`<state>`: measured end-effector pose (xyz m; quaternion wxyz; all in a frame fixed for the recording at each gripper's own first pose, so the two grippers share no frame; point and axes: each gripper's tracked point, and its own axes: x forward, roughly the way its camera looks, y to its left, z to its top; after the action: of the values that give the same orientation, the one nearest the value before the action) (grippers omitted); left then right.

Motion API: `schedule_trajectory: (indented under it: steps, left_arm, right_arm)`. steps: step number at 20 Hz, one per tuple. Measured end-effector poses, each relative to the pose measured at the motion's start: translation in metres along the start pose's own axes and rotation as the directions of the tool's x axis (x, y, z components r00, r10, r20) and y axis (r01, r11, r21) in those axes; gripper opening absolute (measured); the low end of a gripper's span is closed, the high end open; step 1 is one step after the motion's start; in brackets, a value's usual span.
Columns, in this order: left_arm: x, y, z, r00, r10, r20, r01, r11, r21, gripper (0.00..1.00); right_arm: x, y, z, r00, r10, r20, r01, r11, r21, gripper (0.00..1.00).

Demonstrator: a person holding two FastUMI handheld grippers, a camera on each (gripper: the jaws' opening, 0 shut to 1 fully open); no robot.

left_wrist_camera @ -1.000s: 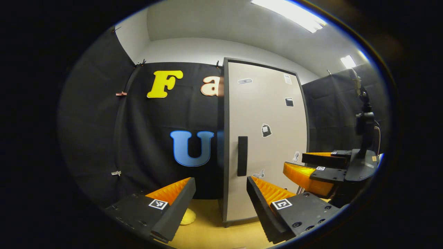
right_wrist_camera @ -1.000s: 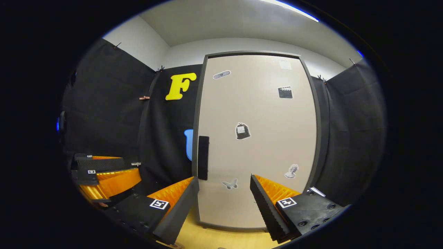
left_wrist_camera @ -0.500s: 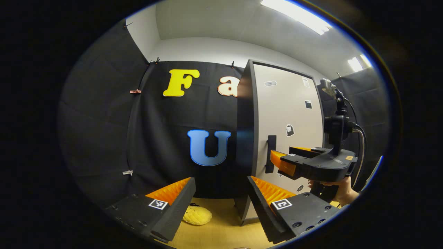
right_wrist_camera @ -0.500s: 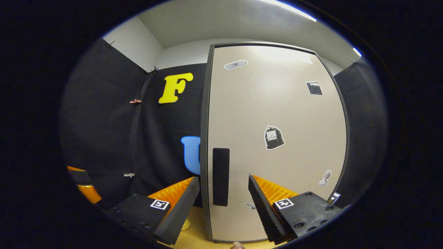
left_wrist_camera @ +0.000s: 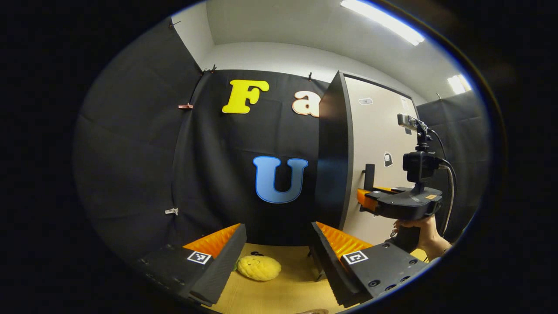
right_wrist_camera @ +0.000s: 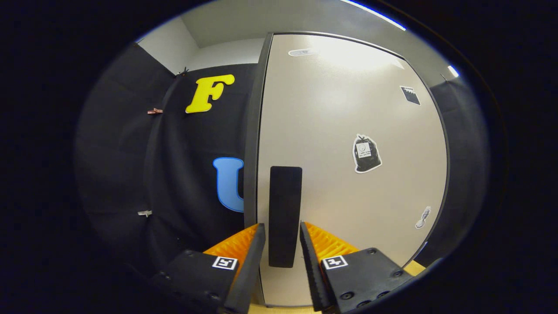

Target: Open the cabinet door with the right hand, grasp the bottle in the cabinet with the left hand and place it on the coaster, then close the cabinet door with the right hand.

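— While the cabinet door [right_wrist_camera: 348, 144] is shut, the bottle stays hidden behind it, so we cannot say where it stands inside. Where are we on the handle [right_wrist_camera: 285, 216]?

— We have the right gripper [right_wrist_camera: 281, 255] straddling the black vertical handle near the door's left edge, one orange finger on each side. A narrow gap shows on either side of the handle, so we judge it not yet clenched.

— Then we should close squarely on the lower part of the handle before pulling, and swing along the arc of the hinge, which looks to sit on the right edge, rather than tugging straight back.

— Agreed. In the left gripper view the right gripper [left_wrist_camera: 364, 201] is level, fingers pointing at the handle [left_wrist_camera: 369, 176], with the hand [left_wrist_camera: 420, 231] gripping it from beneath.

— And our left gripper [left_wrist_camera: 277, 255]?

— Released, jaws wide apart, held low over the tabletop [left_wrist_camera: 283, 292] to the left of the cabinet's dark side [left_wrist_camera: 333, 152]. A yellow pineapple-shaped toy [left_wrist_camera: 258, 267] lies just ahead of it. We should keep it back there so the door can swing freely.
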<state>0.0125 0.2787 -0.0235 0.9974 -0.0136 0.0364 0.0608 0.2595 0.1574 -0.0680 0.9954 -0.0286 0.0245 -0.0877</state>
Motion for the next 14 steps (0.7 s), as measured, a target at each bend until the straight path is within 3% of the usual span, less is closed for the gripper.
schedule_trajectory:
  steps: [1, 6, 7, 8, 10, 14]
  left_arm:
    - [-0.001, 0.005, -0.002, 1.000, 0.009, -0.007, -0.009, 1.000, -0.001, 0.94]
    - [-0.007, 0.016, -0.010, 0.999, 0.039, -0.024, -0.039, 0.999, -0.005, 0.94]
    - [-0.009, 0.021, -0.013, 0.998, 0.047, -0.029, -0.047, 0.999, -0.002, 0.94]
    - [-0.011, 0.024, -0.014, 0.998, 0.054, -0.033, -0.054, 0.999, 0.000, 0.94]
    - [-0.015, 0.025, -0.015, 0.997, 0.062, -0.041, -0.062, 0.998, -0.001, 0.94]
    - [-0.020, 0.024, -0.009, 0.998, 0.063, -0.030, -0.063, 0.998, 0.004, 0.94]
  right_arm:
    - [-0.001, 0.002, -0.001, 1.000, -0.009, 0.004, 0.009, 1.000, -0.008, 0.47]
    - [-0.005, -0.003, 0.002, 0.999, -0.033, 0.014, 0.032, 0.999, 0.006, 0.42]
    - [0.002, -0.002, -0.001, 0.999, -0.032, 0.011, 0.032, 0.999, 0.008, 0.33]
    - [0.001, -0.001, 0.000, 0.999, -0.036, 0.013, 0.035, 0.999, 0.005, 0.33]
    - [0.002, -0.001, -0.002, 0.999, -0.040, 0.007, 0.040, 0.999, -0.020, 0.18]
    - [-0.008, 0.001, -0.001, 1.000, 0.008, -0.021, -0.008, 1.000, 0.000, 0.17]
